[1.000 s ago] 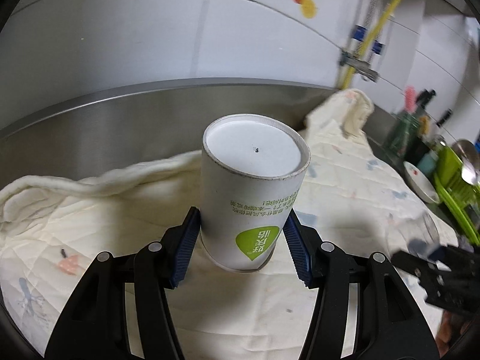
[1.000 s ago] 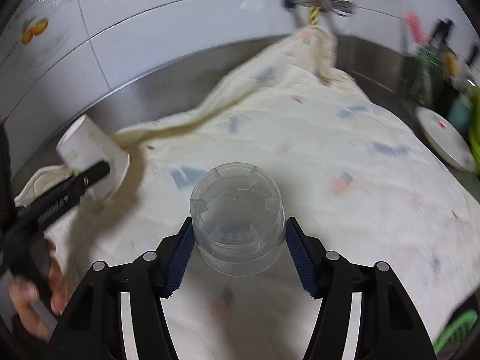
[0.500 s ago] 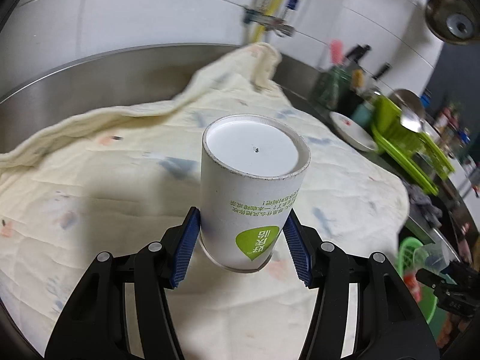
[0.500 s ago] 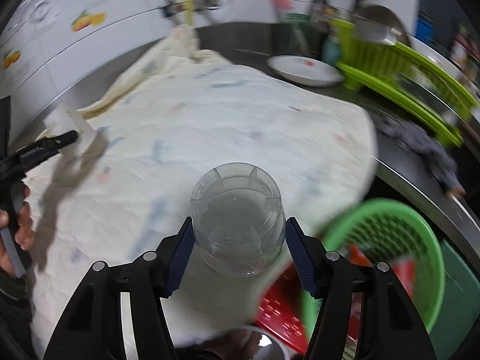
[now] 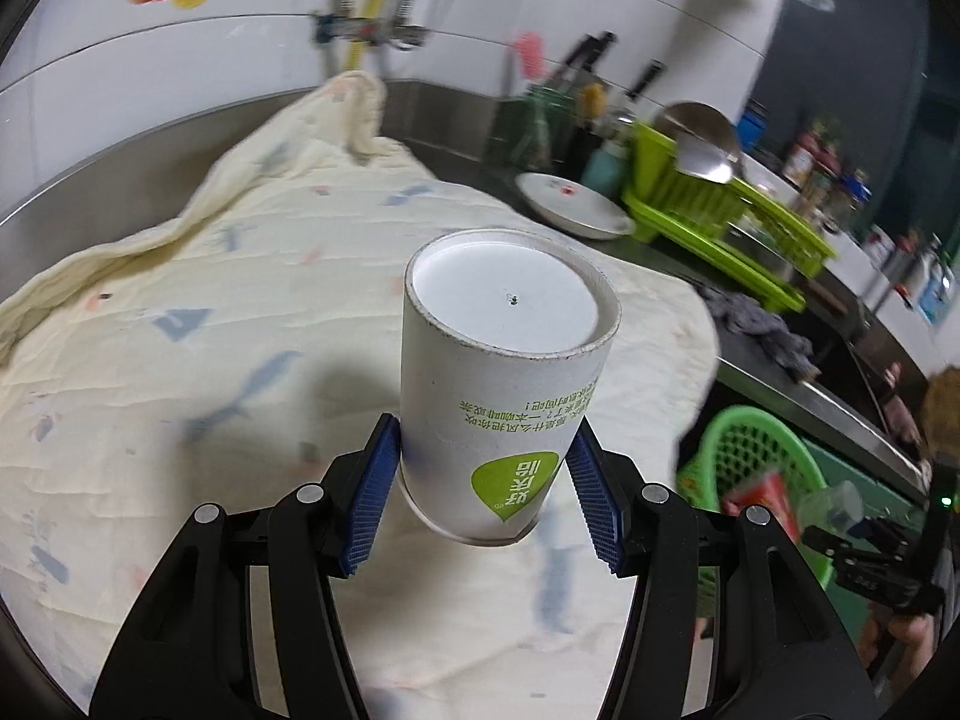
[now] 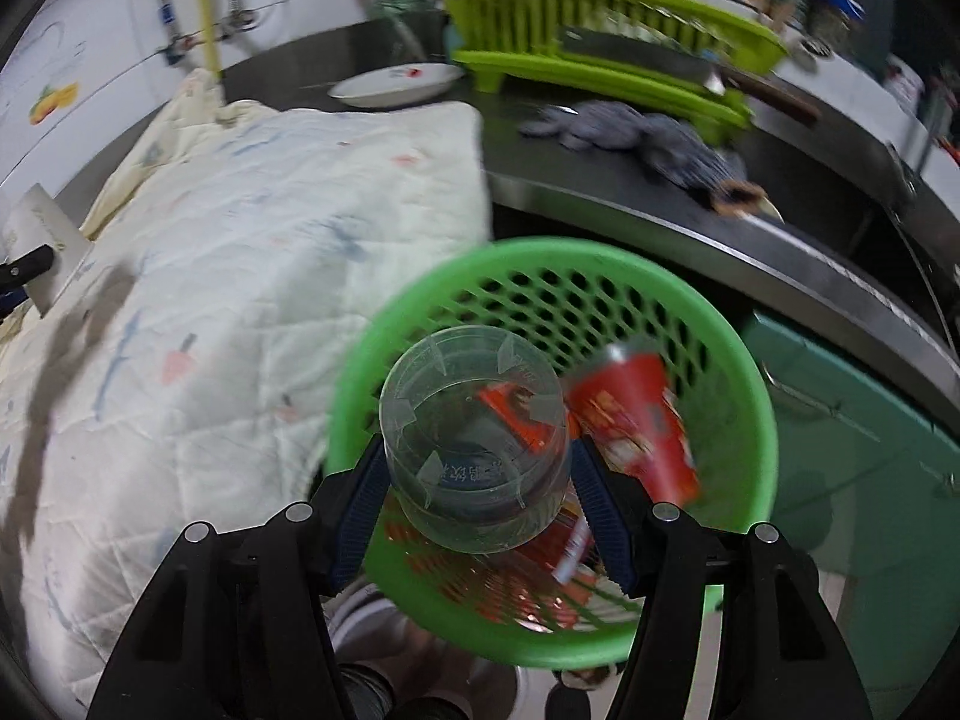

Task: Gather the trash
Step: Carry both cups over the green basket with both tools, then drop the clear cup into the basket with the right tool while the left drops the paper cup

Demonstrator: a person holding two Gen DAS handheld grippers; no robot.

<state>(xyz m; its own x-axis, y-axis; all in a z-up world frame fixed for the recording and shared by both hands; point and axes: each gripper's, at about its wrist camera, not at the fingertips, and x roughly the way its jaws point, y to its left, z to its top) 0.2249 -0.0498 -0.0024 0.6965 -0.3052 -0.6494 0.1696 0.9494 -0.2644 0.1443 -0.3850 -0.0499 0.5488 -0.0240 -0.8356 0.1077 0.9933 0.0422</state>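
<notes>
Risk: the clear plastic cup (image 6: 474, 450), gripped upside down in the right tongs (image 6: 477, 495) over the near rim of the green basket (image 6: 756, 420), could glance off if dropped early. The left tongs (image 5: 483, 495) clamp an inverted white paper cup (image 5: 507, 384) with a green logo, above the quilt (image 5: 180, 360), well left of the basket.

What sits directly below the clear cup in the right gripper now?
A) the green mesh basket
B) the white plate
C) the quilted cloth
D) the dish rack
A: in the right wrist view the clear plastic cup, clamped in the right gripper, overlaps the open mouth of the green mesh basket, where red packaging already lies; the quilted cloth is off to the left.
</notes>
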